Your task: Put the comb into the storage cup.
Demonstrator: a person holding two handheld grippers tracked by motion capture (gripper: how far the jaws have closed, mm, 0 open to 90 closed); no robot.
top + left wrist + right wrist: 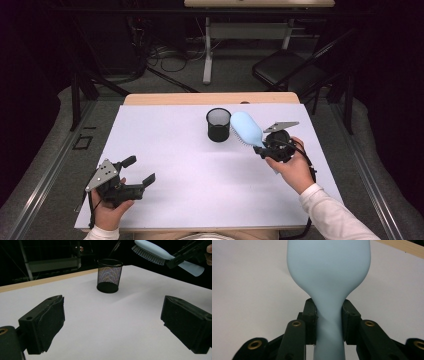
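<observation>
The right claw (263,148), clamped on the neck of the pale blue plastic hairbrush (246,128), holds it above the tabletop (165,150), long axis toward eleven o'clock, head just beside the black mesh cup (218,124); the left claw (139,170) gapes empty, well apart.

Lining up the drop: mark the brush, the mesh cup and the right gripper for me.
brush (246,128), high view, back of its light blue head.
mesh cup (109,277), left gripper view, its wire wall.
right gripper (329,322), right gripper view, between its fingertips.
</observation>
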